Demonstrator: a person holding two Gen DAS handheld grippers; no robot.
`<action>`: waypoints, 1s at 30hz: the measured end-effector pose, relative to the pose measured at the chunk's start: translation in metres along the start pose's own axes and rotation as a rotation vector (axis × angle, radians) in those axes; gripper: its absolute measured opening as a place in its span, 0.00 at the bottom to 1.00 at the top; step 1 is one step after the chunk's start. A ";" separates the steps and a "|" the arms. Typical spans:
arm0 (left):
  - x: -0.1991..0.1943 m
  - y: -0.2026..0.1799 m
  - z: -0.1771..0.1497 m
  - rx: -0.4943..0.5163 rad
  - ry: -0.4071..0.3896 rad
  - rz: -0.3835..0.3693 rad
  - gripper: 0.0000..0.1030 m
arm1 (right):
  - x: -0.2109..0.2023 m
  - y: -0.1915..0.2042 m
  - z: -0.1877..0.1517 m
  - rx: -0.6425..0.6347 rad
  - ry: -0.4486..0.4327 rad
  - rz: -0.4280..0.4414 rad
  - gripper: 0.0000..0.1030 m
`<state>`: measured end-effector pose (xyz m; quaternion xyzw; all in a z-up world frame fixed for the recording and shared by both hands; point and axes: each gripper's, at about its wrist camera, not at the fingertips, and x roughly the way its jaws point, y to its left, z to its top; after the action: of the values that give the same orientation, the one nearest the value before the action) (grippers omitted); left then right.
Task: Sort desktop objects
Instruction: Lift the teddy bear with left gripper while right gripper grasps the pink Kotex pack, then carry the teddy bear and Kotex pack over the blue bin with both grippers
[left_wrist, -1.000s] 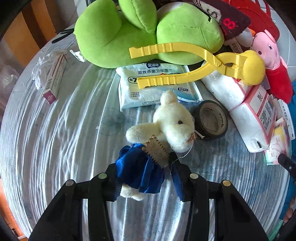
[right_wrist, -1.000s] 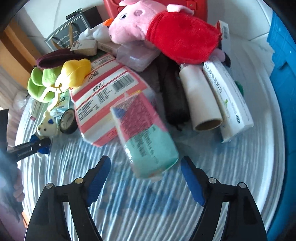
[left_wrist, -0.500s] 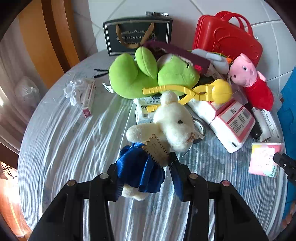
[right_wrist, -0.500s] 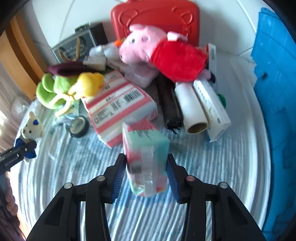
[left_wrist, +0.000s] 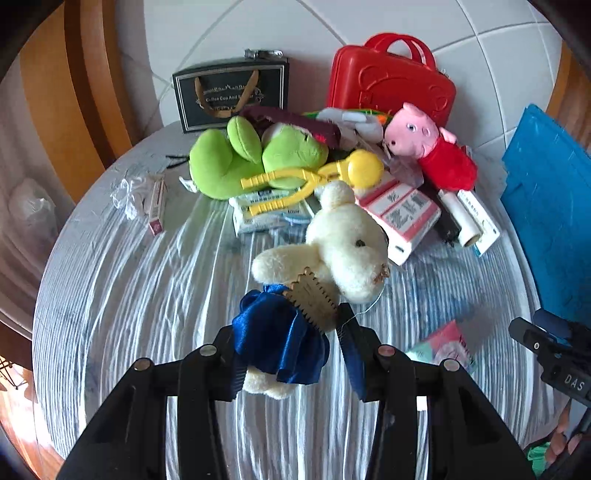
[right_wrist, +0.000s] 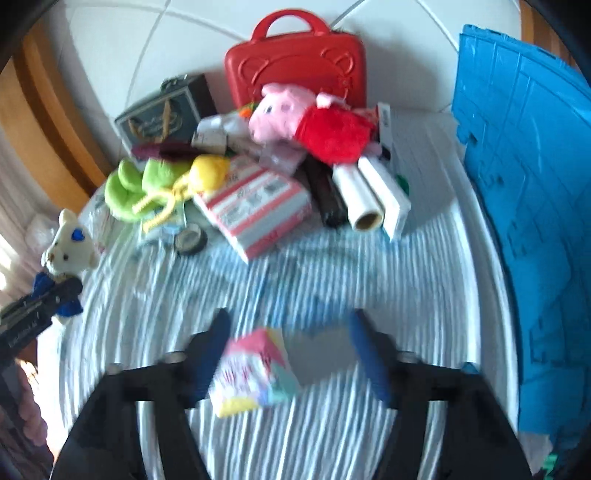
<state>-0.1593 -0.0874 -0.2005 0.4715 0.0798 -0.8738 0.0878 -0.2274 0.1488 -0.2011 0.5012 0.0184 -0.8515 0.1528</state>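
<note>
- Holding the small cream teddy bear (left_wrist: 343, 240) in your left gripper (left_wrist: 291, 354), you have the fingers clamped on its blue satin skirt, head pointing away, well above the striped tablecloth (left_wrist: 129, 295).
- Keep that squeeze steady as you carry it; satin is probably slippery, and the bear hangs only by its clothing.
- Your right gripper (right_wrist: 291, 354) is opening its jaws. The pink and teal packet (right_wrist: 255, 373) lies between them, close to the left pad, with a clear gap on the right side. The view is blurred, so I cannot tell whether the packet has landed on the cloth or is dropping.
- Lift the right gripper clear only once the packet is free of both pads.
- Farther off, the unsorted pile sits mid-table: the red-striped tissue pack (right_wrist: 255, 206), the yellow tongs (left_wrist: 314, 177), the green plush (left_wrist: 236, 162) and the pink pig toy (left_wrist: 428, 147).
- The red case (left_wrist: 391, 81) and the dark gift bag (left_wrist: 232, 96) stand against the tiled wall.
- Compared with half a second ago, the right pads no longer grip the packet, which was then held upright between them; both views now sit higher, showing more of the table and the wall.
</note>
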 end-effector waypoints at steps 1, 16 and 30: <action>0.008 -0.002 -0.010 0.013 0.028 0.006 0.41 | 0.007 0.003 -0.011 -0.001 0.030 0.007 0.72; 0.066 -0.010 -0.063 0.057 0.147 0.047 0.41 | 0.088 0.036 -0.052 -0.138 0.149 -0.025 1.00; 0.030 -0.008 -0.047 0.081 0.050 0.033 0.41 | 0.043 0.043 -0.044 -0.078 0.010 -0.011 0.76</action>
<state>-0.1395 -0.0715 -0.2511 0.4974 0.0385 -0.8629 0.0811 -0.1971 0.1053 -0.2546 0.4988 0.0549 -0.8485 0.1677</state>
